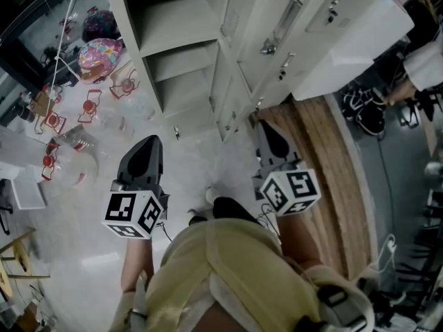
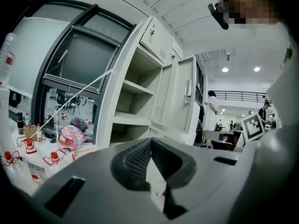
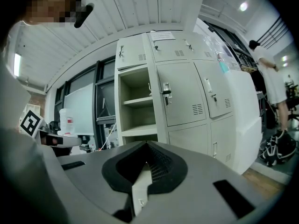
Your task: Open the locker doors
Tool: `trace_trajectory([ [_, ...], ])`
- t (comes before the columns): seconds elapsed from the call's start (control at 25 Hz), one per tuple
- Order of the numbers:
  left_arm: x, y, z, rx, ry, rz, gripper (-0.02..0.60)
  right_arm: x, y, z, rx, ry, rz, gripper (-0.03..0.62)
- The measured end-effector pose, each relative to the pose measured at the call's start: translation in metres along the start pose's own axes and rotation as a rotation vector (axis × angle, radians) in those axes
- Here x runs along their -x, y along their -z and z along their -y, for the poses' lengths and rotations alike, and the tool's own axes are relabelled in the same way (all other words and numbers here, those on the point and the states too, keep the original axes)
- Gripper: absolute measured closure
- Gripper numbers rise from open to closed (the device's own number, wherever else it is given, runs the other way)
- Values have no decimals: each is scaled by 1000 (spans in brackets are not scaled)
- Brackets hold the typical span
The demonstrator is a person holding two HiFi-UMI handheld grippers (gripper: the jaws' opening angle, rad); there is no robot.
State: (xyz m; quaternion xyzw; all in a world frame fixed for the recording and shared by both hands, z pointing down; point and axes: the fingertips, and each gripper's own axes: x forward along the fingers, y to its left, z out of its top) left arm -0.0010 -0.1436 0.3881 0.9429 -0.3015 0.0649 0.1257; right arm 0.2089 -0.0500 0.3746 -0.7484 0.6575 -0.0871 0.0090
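**Item 1.** Pale grey steel locker bank point(image 3: 187, 85). It stands ahead of both tools and well apart from them. Nothing touches it.

**Item 2.** Left-hand open column point(image 3: 136, 101) of that bank. Its bare shelves show in all three views, so I enter this part as done.

**Item 3.** Middle-row door with a chrome latch handle point(image 3: 180, 94), just right of the open column. It sits flush and closed. The neighbouring door point(image 3: 212, 90) further right is closed too. The small top-row doors point(image 3: 170, 48) and the low doors point(image 3: 191, 141) are closed as far as I can see.

**Item 4.** Left gripper point(image 2: 150, 141), black, two-jaw. The jaws are clenched tip to tip with nothing between them. It is held near level and faces the open column.

**Item 5.** Right gripper point(image 3: 147, 146), the same pattern. It is clenched and empty, and faces the closed doors.

**Status.** By my judgement the task is in its early part, with one column open and most doors remaining. No handle is taken yet. I judge that either tool must first close in on the bank and part its jaws before it can take a latch.
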Motion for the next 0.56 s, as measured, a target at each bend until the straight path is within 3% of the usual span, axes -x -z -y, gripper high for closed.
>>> trace_trajectory([
  [0.56, -8, -5, 3, -10, 1, 1, 578, -7, 0, 14, -5, 22, 0, 591],
])
